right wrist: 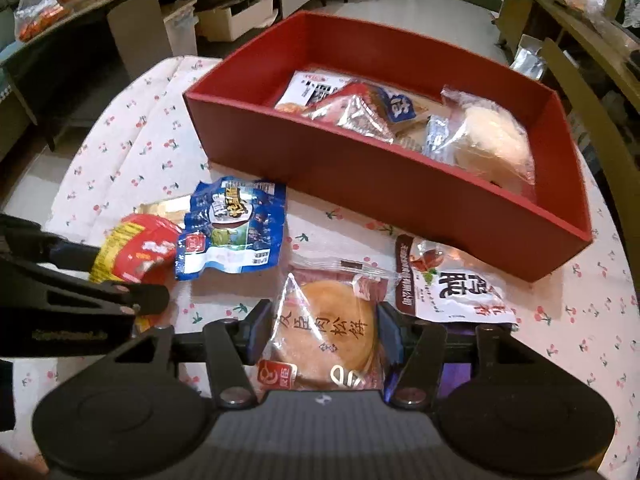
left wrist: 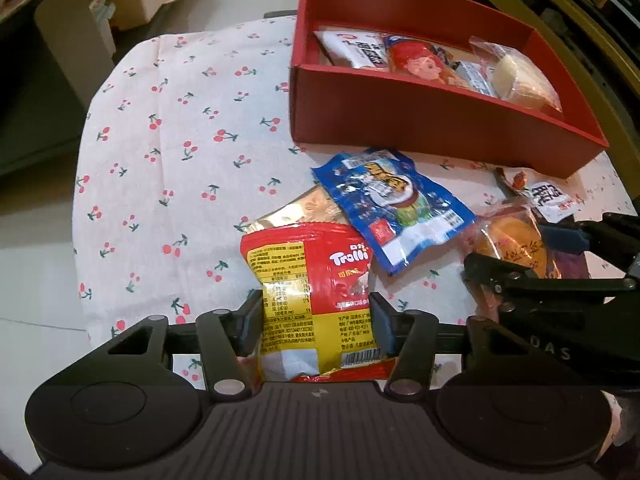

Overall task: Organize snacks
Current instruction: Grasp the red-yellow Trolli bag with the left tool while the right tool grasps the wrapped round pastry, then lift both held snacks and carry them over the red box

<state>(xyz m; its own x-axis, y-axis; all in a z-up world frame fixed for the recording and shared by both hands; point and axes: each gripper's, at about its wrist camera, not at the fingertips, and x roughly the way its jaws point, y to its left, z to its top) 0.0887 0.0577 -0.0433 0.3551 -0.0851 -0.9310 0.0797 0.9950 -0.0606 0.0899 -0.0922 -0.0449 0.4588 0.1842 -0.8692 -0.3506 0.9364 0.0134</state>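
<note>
My left gripper [left wrist: 316,312] is shut on a red and yellow Trolli gummy pack [left wrist: 316,264], its pads pressing on both sides of the pack. The right gripper [right wrist: 322,320] is shut on a clear-wrapped round meat floss pastry [right wrist: 326,300] that lies on the cloth. Each gripper also shows in the other view: the right gripper [left wrist: 532,252] and the left gripper [right wrist: 116,268]. A blue snack pack [left wrist: 392,208] lies between the two, partly over a gold pack [left wrist: 304,208]. A white and maroon pack [right wrist: 444,284] lies by the red box [right wrist: 360,176], which holds several wrapped snacks.
The round table wears a white cherry-print cloth [left wrist: 180,128] whose edge curves along the left. The red box [left wrist: 420,120] stands at the back right. A purple item [right wrist: 452,376] lies under my right gripper. A wooden chair [right wrist: 576,92] stands behind the box, and shelves and cartons [right wrist: 236,16] stand beyond.
</note>
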